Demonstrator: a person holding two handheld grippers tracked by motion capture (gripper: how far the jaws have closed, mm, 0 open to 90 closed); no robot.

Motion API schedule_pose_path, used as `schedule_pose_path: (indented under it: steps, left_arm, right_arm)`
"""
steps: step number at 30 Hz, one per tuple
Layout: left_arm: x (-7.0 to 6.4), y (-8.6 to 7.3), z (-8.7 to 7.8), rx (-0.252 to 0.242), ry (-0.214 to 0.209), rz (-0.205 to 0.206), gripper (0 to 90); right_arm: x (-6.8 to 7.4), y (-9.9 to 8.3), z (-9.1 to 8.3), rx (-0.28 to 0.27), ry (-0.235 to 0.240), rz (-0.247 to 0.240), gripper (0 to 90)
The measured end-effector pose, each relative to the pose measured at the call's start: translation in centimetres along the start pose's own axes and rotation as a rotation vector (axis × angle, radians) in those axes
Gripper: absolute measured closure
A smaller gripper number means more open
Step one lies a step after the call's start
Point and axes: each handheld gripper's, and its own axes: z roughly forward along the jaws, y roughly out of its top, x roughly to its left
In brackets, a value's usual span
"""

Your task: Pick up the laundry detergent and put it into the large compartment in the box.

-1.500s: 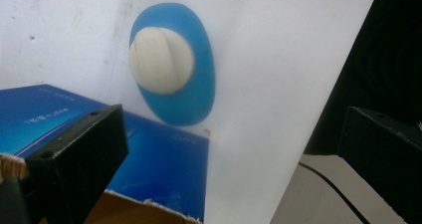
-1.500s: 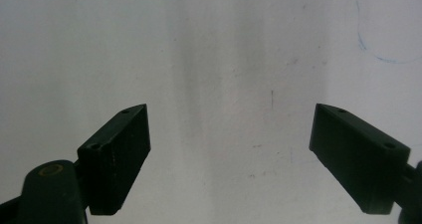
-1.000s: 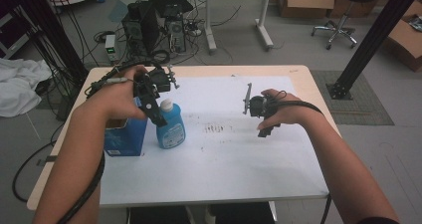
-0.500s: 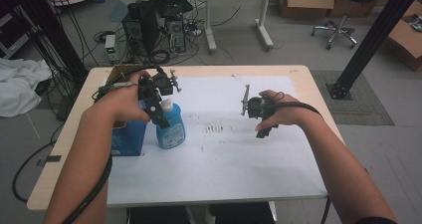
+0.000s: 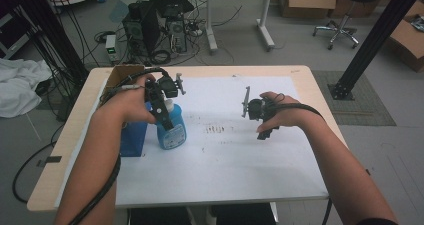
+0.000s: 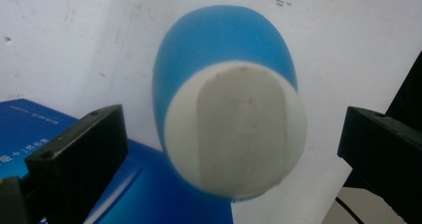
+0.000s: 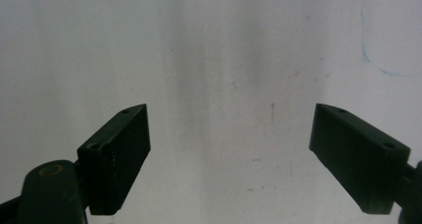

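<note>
Bottle [image 5: 171, 130] stands beside the blue box [image 5: 133, 139]. My left gripper [image 6: 234, 149] has slid in over its white cap [image 6: 236, 134], jaws apart either side, so I'd guess a grab's next. That view shows the gap; overhead hides it. Right gripper [image 7: 229, 159] hovers open over bare sheet [image 7: 224, 50].

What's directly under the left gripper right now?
The blue bottle stands under the left gripper, its white cap between the open jaws, untouched. The bottle's base is hidden by its own body. A blue box sits beside it.
</note>
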Motion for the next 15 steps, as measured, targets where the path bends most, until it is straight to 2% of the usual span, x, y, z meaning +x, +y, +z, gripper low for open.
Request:
schedule_pose_path:
  steps: [10, 15]
  left_arm:
    - [-0.2, 0.9, 0.5, 0.025, 0.011, 0.004, 0.1]
    - [-0.1, 1.1, 1.1, 0.033, 0.018, -0.007, 0.1]
  right_arm:
    - [0.0, 0.1, 0.2, -0.003, -0.002, 0.0, 16.6]
    - [-0.1, 0.0, 0.1, 0.0, -0.002, 0.001, 16.6]
